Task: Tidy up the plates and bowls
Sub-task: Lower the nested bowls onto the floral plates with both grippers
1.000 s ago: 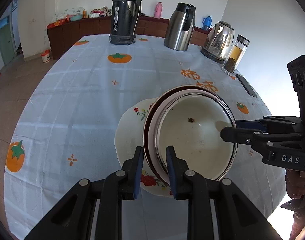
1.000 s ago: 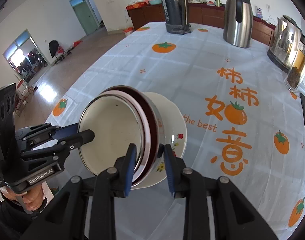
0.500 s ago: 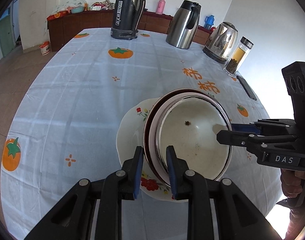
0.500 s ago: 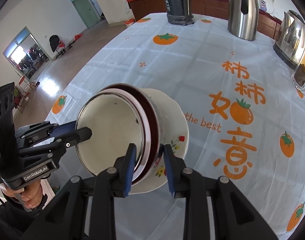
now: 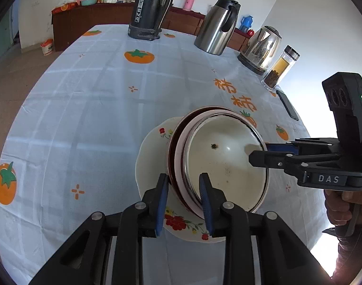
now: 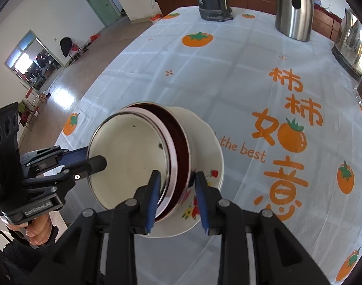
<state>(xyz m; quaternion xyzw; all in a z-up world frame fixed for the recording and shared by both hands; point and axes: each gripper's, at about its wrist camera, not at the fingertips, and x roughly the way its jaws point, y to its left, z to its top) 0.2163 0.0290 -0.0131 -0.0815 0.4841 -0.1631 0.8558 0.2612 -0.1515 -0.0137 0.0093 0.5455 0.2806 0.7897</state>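
A white enamel bowl (image 5: 228,161) nests inside a pink-rimmed, dark red bowl (image 5: 172,152). The pair rests on a flowered white plate (image 5: 150,156) on the tablecloth. My left gripper (image 5: 184,178) straddles the near rims, one finger inside the white bowl and one outside the red bowl. Its jaws are opening, and the pads still look to touch the rims. My right gripper (image 6: 176,174) clamps the opposite side of the white bowl (image 6: 128,156) and red bowl (image 6: 178,133) the same way. Each gripper shows in the other's view: right gripper (image 5: 259,152), left gripper (image 6: 95,156).
At the table's far side stand a black thermos (image 5: 152,9), a steel jug (image 5: 216,26), a kettle (image 5: 261,47) and a glass jar (image 5: 280,68). A phone (image 5: 287,104) lies near the right edge. A person's hand (image 5: 340,204) holds the right gripper.
The left gripper's fingers stand slightly wider apart than before. Both views have tilted a little. The bowls stay on the plate between the two grippers.
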